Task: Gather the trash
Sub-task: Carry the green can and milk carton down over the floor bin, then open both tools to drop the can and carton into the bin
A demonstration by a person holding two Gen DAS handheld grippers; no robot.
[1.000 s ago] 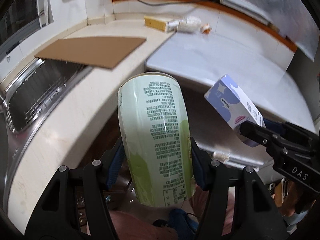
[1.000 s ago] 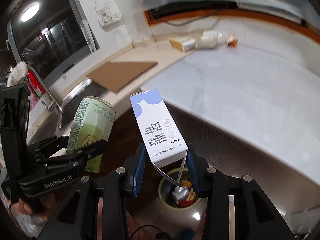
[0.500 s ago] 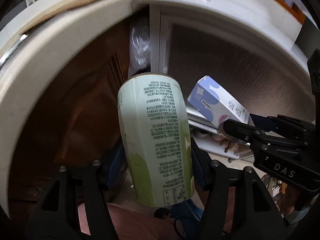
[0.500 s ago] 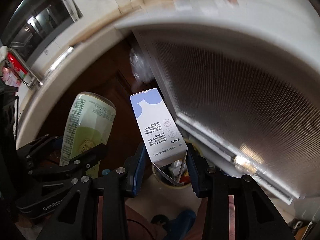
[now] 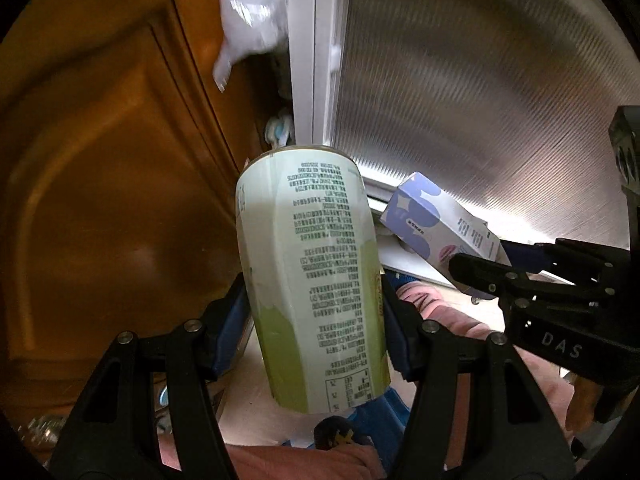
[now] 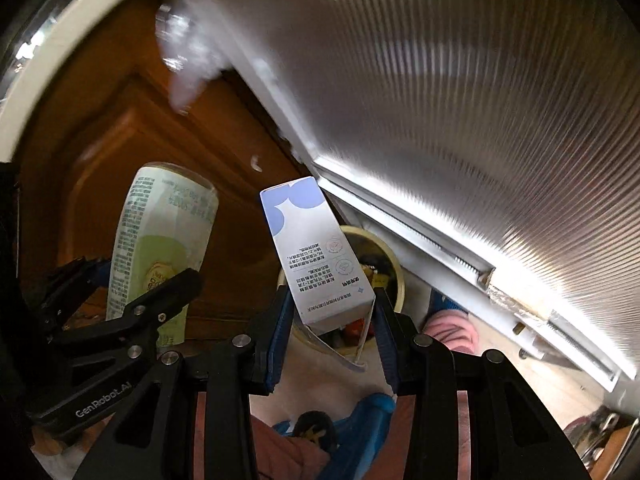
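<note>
Pale green can (image 5: pixel 316 280), white-lilac carton (image 6: pixel 316 252), brown cabinet door (image 5: pixel 100 200)

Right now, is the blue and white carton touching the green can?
Apart. The right wrist view shows dark cabinet door between the green can and the blue and white carton; each sits clamped in its own gripper.

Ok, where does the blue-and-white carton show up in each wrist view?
Left wrist: the blue-and-white carton sits right of centre, held in the right gripper, beside the green can.
Right wrist: the carton is at centre, above the trash bin.
Shared landmark: the ribbed silver panel.
</note>
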